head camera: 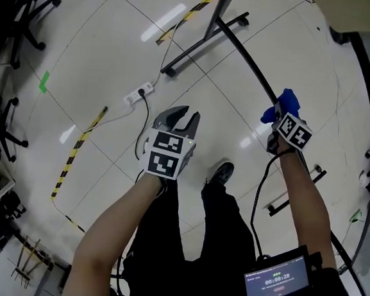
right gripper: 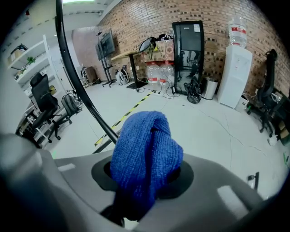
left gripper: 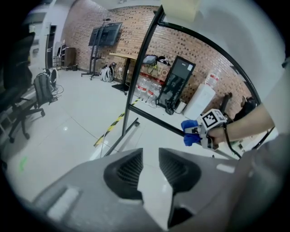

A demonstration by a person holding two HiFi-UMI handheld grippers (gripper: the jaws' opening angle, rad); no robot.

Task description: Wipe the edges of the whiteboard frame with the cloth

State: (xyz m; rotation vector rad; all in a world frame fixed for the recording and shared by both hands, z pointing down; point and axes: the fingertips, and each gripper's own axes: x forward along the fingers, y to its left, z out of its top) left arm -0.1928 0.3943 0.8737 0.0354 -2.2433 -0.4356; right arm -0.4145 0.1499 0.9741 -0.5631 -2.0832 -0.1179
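Two grippers are in the person's hands above a pale floor [head camera: 116,48]. The right gripper [right gripper: 145,174] has its jaws closed on a blue cloth [right gripper: 145,152]. The cloth is bunched into a thick fold that stands up out of the jaws and hides the pads. In the head view this cloth lies at the black tube of the whiteboard frame [head camera: 247,62], at the part of the tube nearest the person. It seems to touch the tube there, but the contact itself is too small to see clearly. In the right gripper view the same tube runs down from the upper left and passes behind the left side of the cloth.

The left gripper [left gripper: 150,154] is well apart from the frame, on its left side, and it points down toward the floor. Its jaws stand only slightly apart, with a narrow gap between the ribbed pads [left gripper: 129,170]. Only floor shows through the gap, so the gripper holds nothing.

On the floor left of the frame lie a white power strip [head camera: 138,95] with its cable and a strip of yellow and black tape [head camera: 75,150]. One dark shoe [head camera: 221,173] stands between the two forearms, near the frame. Behind the frame is a brick wall [right gripper: 217,13], with a white water dispenser [right gripper: 234,74] before it.
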